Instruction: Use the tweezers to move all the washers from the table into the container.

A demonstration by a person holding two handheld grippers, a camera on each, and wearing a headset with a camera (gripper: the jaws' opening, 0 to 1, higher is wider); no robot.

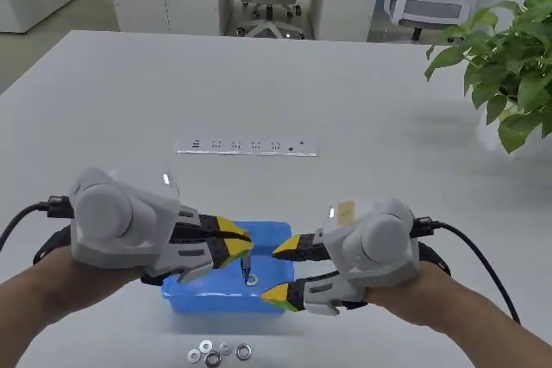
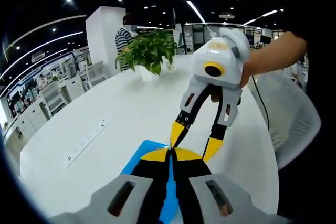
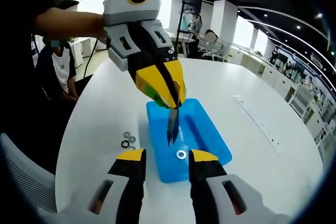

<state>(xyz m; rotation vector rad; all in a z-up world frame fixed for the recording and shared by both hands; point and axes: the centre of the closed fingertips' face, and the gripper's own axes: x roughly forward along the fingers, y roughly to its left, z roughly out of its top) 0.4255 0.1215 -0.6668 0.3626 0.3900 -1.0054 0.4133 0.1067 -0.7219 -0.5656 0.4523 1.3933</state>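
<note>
The left gripper [image 3: 170, 98] has its 2 jaws pressed together on the tweezers [image 3: 171, 127], whose tips hang just below those jaws over the blue container [image 3: 205, 135], where 1 washer [image 3: 181, 155] lies just under the tips and just ahead of the right gripper [image 3: 166, 163], whose jaws stand spread with nothing between them. The other washers [image 1: 216, 353] lie clustered on the table [image 1: 345, 84] beside the container, off to the side of both sets of fingers. Thin, hard, light and probably slippery, each looks best nipped across its ring, 1 tip through the hole, as a flat washer offers little edge.
</note>
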